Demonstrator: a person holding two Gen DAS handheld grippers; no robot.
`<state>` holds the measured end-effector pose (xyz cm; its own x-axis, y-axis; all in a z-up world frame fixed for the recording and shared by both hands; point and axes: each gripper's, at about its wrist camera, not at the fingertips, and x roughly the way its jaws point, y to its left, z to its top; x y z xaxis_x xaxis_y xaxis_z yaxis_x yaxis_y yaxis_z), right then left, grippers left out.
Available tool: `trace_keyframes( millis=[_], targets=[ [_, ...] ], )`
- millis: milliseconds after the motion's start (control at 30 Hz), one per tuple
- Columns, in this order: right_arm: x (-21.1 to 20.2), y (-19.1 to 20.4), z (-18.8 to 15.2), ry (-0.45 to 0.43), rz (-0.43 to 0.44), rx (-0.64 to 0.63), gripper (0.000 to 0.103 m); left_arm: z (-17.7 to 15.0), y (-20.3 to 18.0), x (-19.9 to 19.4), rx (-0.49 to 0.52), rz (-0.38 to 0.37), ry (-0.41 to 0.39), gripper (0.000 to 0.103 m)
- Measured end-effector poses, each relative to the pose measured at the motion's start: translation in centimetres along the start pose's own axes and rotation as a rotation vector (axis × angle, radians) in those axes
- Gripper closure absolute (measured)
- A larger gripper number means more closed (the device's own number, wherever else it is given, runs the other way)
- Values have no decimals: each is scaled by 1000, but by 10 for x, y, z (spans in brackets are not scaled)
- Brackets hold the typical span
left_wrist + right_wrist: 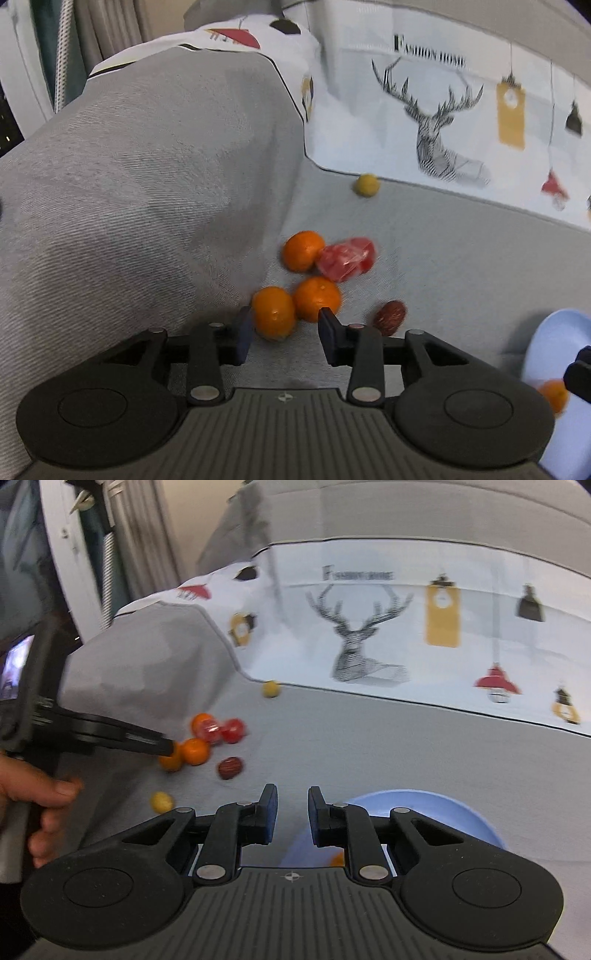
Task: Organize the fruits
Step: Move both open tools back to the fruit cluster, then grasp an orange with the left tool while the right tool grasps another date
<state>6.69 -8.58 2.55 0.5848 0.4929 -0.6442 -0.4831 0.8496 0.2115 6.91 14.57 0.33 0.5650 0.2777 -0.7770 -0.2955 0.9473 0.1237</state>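
Fruits lie on a grey sofa seat (443, 266). In the left wrist view, my left gripper (284, 332) is open, its fingers on either side of an orange mandarin (273, 312), apart from it. A second mandarin (317, 298) touches the first. A third mandarin (302, 250) lies behind, beside a red wrapped fruit (347, 258). A brown date (389, 316) lies right of my fingers. A yellow-green fruit (365, 184) sits by the cushion. My right gripper (291, 814) is open and empty over a light blue plate (443, 805) holding a mandarin (338, 858).
A grey sofa arm (147, 184) rises at the left. A white deer-print cushion (443, 110) stands at the back. A small yellow fruit (161, 800) lies near the sofa arm. The plate (554, 350) is at the right of the left wrist view.
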Motion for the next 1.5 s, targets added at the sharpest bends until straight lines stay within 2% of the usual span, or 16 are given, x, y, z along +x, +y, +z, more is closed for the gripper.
trace_keyframes(
  millis=[133, 300, 433, 500, 600, 700, 833, 867, 900, 933, 1000, 1100, 1167, 1333, 1500],
  targets=[
    [23, 18, 4, 34, 70, -54, 81, 0, -6, 13, 35, 36, 16, 59],
    [50, 38, 13, 48, 104, -104, 60, 0, -12, 35, 69, 70, 54, 59],
    [74, 44, 19, 71, 118, -126, 52, 3, -9, 42, 29, 56, 63, 60],
    [86, 47, 21, 82, 123, -147, 51, 4, -6, 42, 4, 59, 62, 67],
    [105, 48, 23, 98, 122, -164, 48, 5, -1, 41, -28, 52, 56, 72],
    [125, 49, 25, 113, 121, -175, 48, 5, 1, 39, -46, 38, 52, 73],
    [146, 56, 26, 138, 125, -199, 49, 6, 11, 29, -117, -24, 40, 73],
    [149, 58, 25, 151, 124, -199, 52, 7, 13, 27, -136, -45, 38, 73],
    [151, 59, 24, 156, 124, -201, 68, 7, 17, 24, -158, -69, 39, 73],
    [152, 60, 23, 155, 129, -202, 70, 7, 19, 22, -175, -87, 42, 73],
    [148, 61, 24, 138, 126, -201, 70, 7, 24, 18, -213, -125, 55, 73],
    [137, 58, 29, 121, 78, -196, 70, 4, 31, 12, -294, -201, 95, 72],
    [130, 50, 32, 130, 42, -167, 70, 2, 30, 10, -314, -247, 123, 72],
    [108, 24, 36, 152, 26, -60, 70, -1, 10, 9, -243, -374, 217, 72],
    [71, 13, 41, 110, 13, -43, 70, -7, -13, 17, -134, -364, 298, 70]
  ],
)
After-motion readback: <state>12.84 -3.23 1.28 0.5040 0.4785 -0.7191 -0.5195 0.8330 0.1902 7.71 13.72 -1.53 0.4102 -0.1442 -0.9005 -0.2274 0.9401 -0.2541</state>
